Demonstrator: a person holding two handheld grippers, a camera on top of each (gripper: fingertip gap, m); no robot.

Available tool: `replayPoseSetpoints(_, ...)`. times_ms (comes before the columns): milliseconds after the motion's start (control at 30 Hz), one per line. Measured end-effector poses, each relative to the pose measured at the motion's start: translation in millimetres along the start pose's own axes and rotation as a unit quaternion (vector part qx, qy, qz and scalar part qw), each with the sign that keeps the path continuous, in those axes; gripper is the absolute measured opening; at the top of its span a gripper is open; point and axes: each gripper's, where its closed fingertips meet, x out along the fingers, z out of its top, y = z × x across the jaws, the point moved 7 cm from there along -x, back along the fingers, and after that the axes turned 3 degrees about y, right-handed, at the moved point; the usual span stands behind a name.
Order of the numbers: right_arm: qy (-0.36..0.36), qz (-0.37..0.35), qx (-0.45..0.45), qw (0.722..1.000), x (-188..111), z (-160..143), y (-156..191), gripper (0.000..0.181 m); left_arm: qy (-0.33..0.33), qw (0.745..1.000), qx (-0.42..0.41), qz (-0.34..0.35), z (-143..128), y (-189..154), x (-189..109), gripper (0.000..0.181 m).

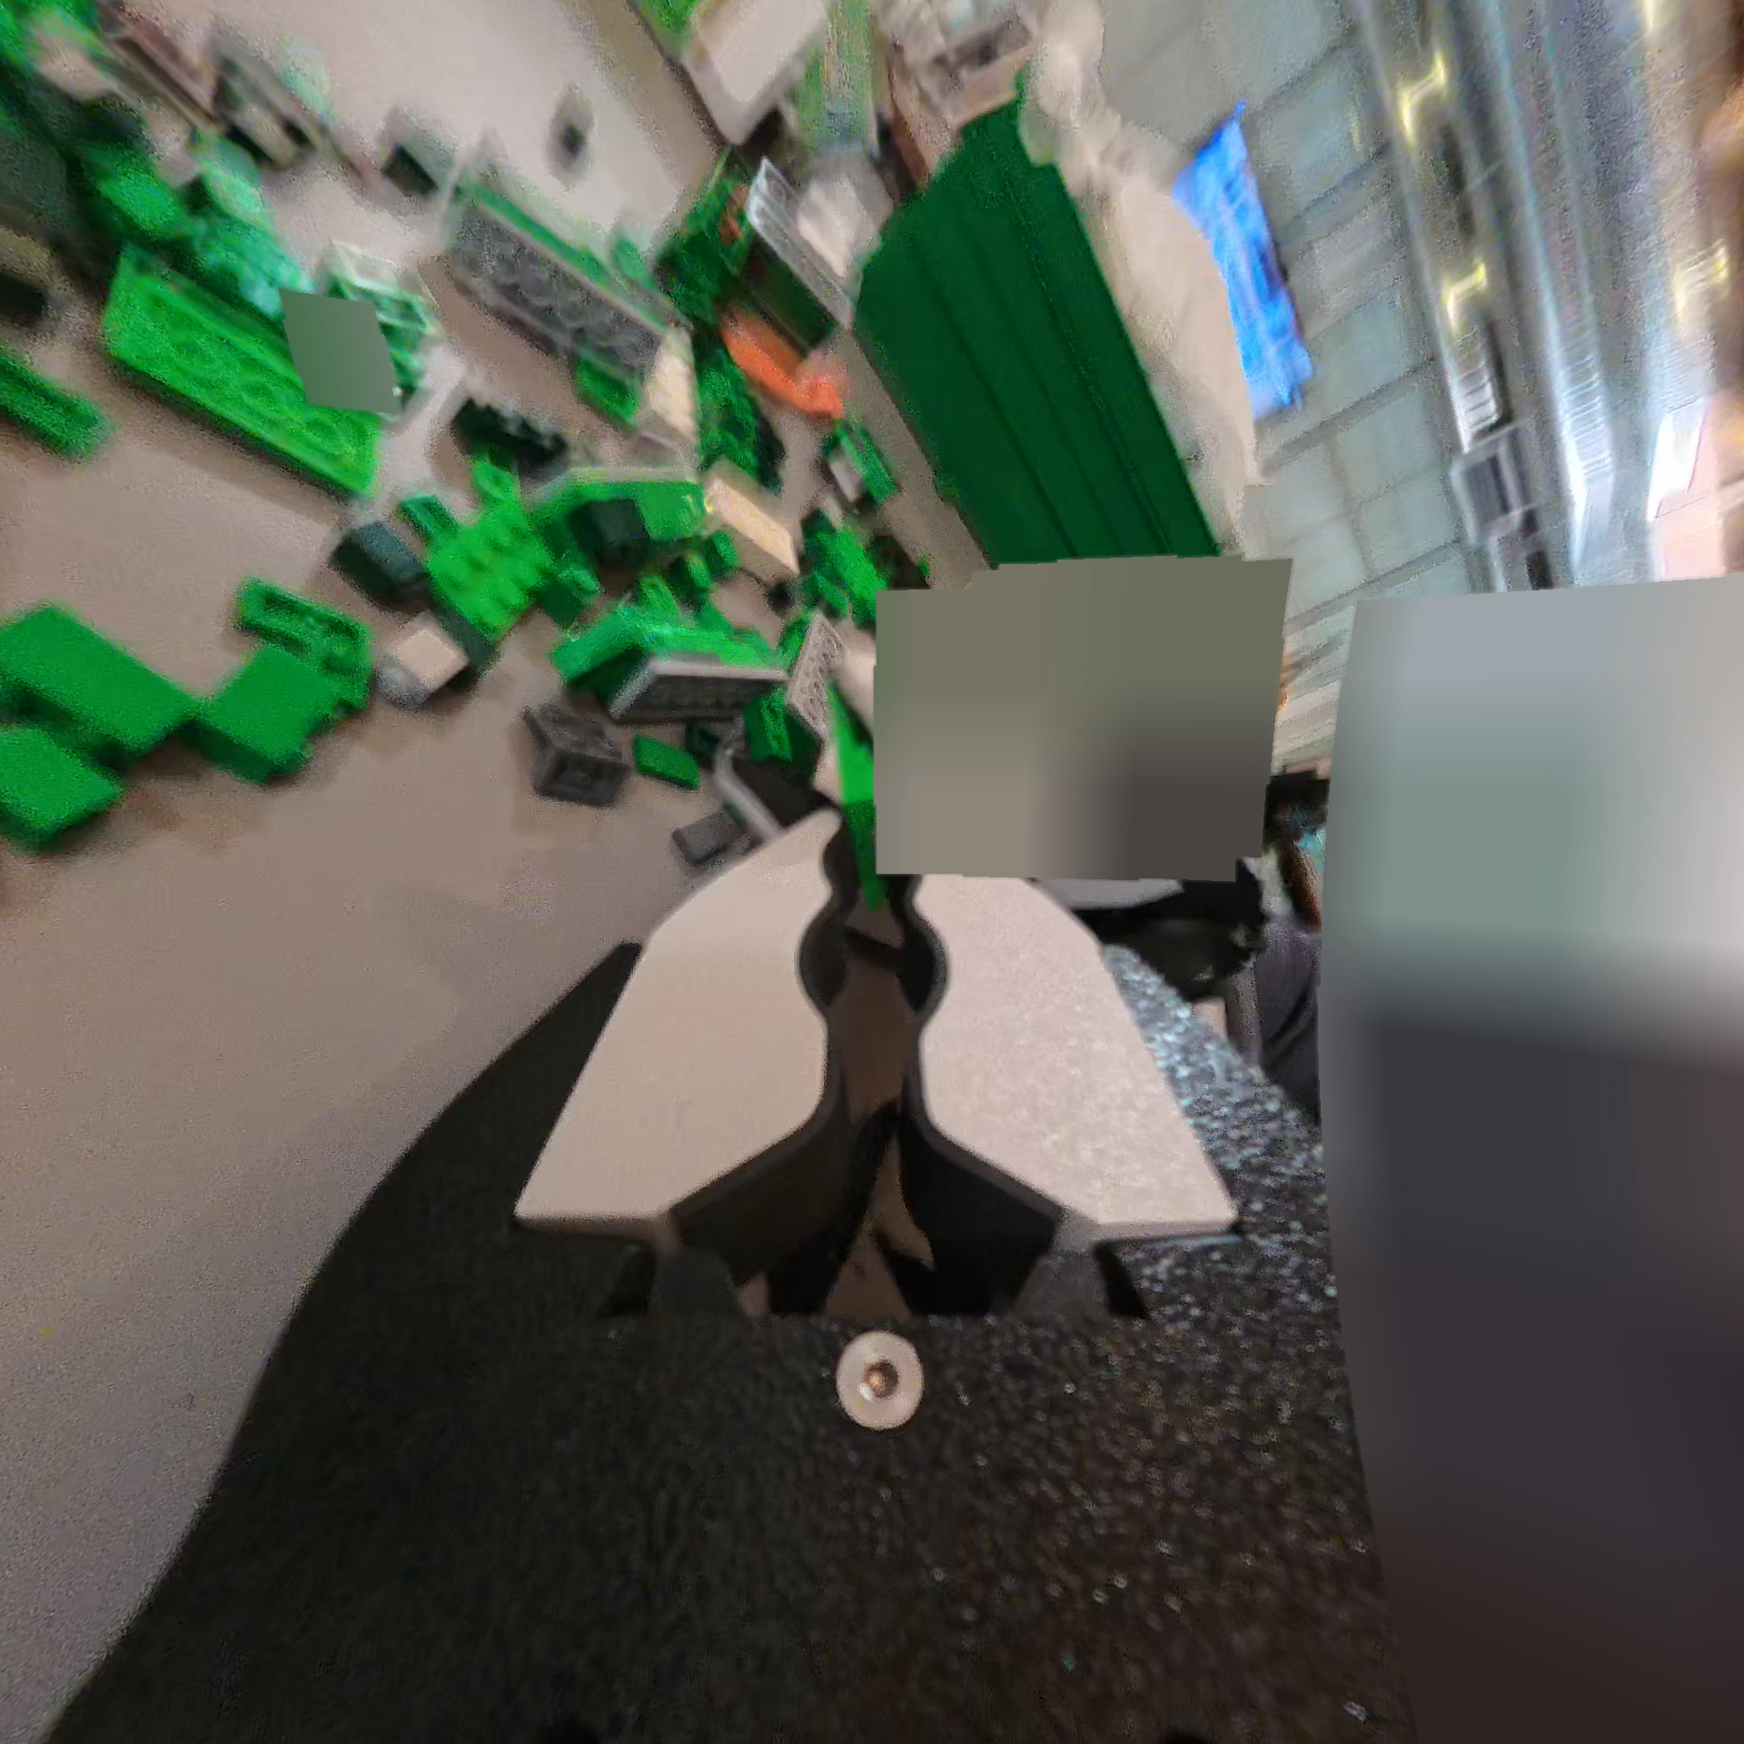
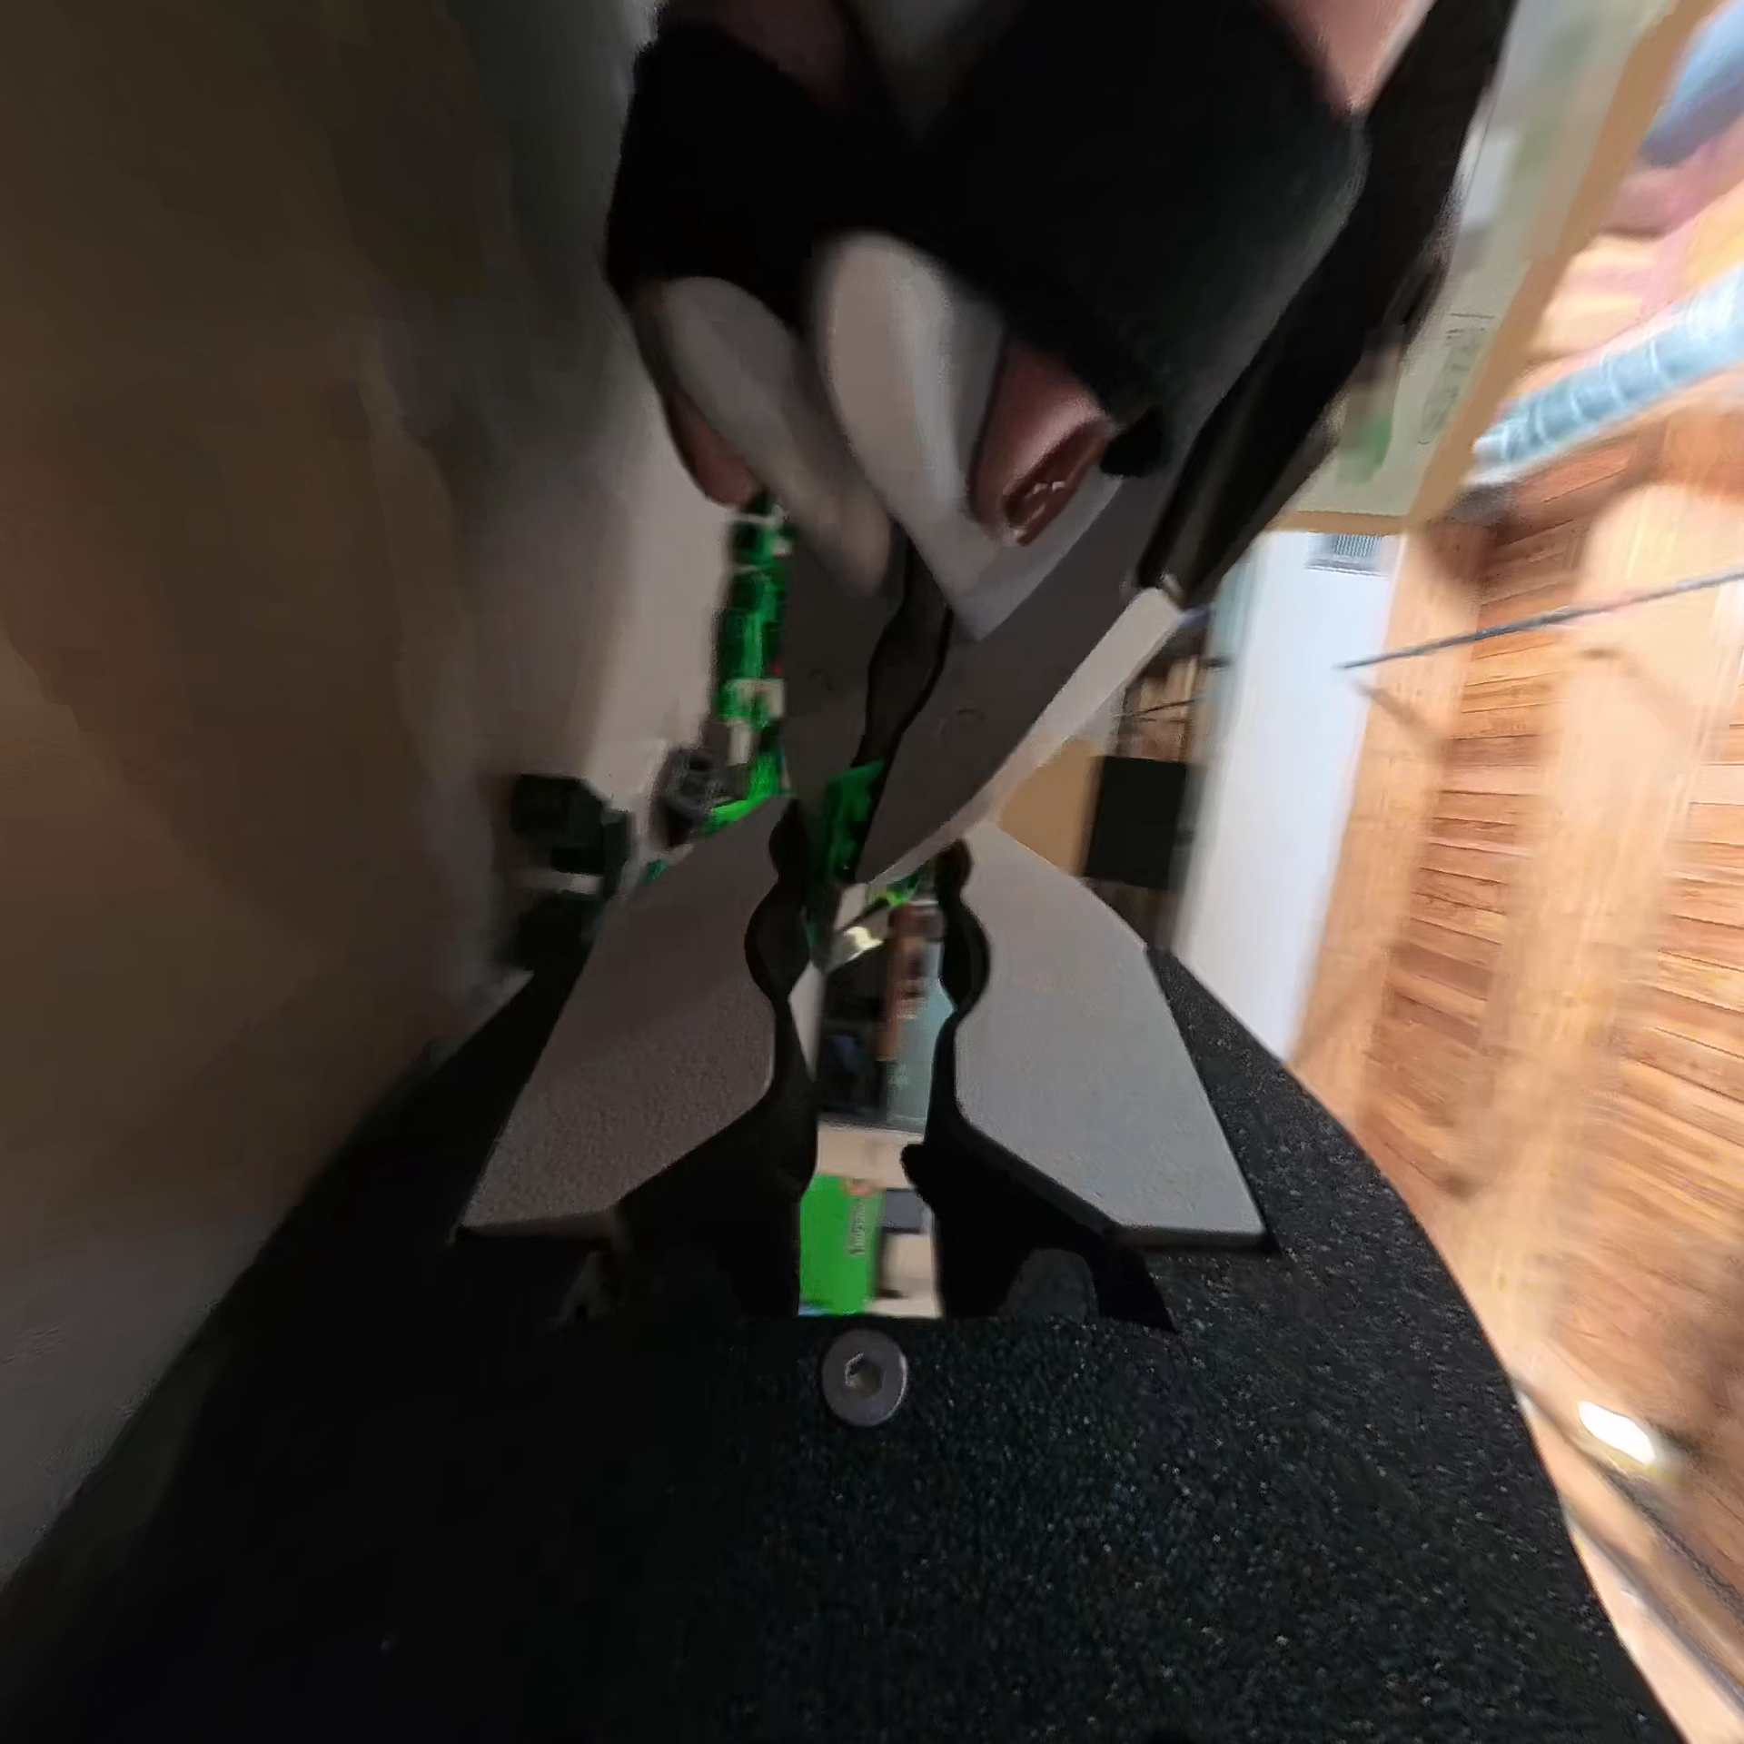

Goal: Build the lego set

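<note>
My left gripper (image 1: pixel 873 873) is shut on a thin green lego piece (image 1: pixel 854 783) that sticks out past its fingertips. In the right wrist view the left gripper (image 2: pixel 854 835) comes in from the top, held by a black-gloved hand (image 2: pixel 991 189), with the green piece (image 2: pixel 840 802) at its tips. My right gripper (image 2: pixel 868 845) is open by a narrow gap. The green piece and the left gripper's tips sit between its fingertips, with the piece close to its left finger (image 2: pixel 679 991). Both views are motion-blurred.
Many loose green, dark green and grey lego pieces (image 1: pixel 491 566) lie on the beige table (image 1: pixel 236 991), with a large green plate (image 1: pixel 217 368) and an orange piece (image 1: pixel 783 368) farther back. A tall green box (image 1: pixel 1019 377) stands behind. A wooden floor (image 2: pixel 1557 849) is at the right. The right tips stand about 9 centimetres off the large green plate (image 1: pixel 217 368).
</note>
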Motion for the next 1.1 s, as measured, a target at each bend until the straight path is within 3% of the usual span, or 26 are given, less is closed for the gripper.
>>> replayPoseSetpoints(67,0.006,-0.020,-0.019,1.000,0,0,0,0.020,-0.003,0.998,-0.052,-0.046,0,3,-3,0.008)
replayPoseSetpoints(167,-0.006,0.002,0.014,1.000,0,-2,0,0.022,0.002,0.999,-0.040,-0.036,-1,2,-1,0.007)
replayPoseSetpoints(333,-0.010,0.072,0.099,0.992,1,-6,-2,0.026,0.000,1.000,0.014,0.016,-1,0,-2,0.006)
replayPoseSetpoints(633,-0.042,0.193,0.220,0.955,-11,-14,-8,0.038,-0.013,0.985,0.128,0.116,2,-1,-8,0.006)
replayPoseSetpoints(833,-0.029,0.252,0.336,0.907,-8,-23,-10,0.038,-0.073,0.979,0.153,0.110,10,-3,-19,0.006)
replayPoseSetpoints(1000,-0.034,0.322,0.481,0.815,-5,-30,-12,0.046,-0.102,0.977,0.176,0.071,13,-9,-20,0.006)
replayPoseSetpoints(1100,-0.088,0.286,0.539,0.787,-8,-32,-26,0.038,-0.112,0.976,0.182,0.039,14,-13,-20,0.006)
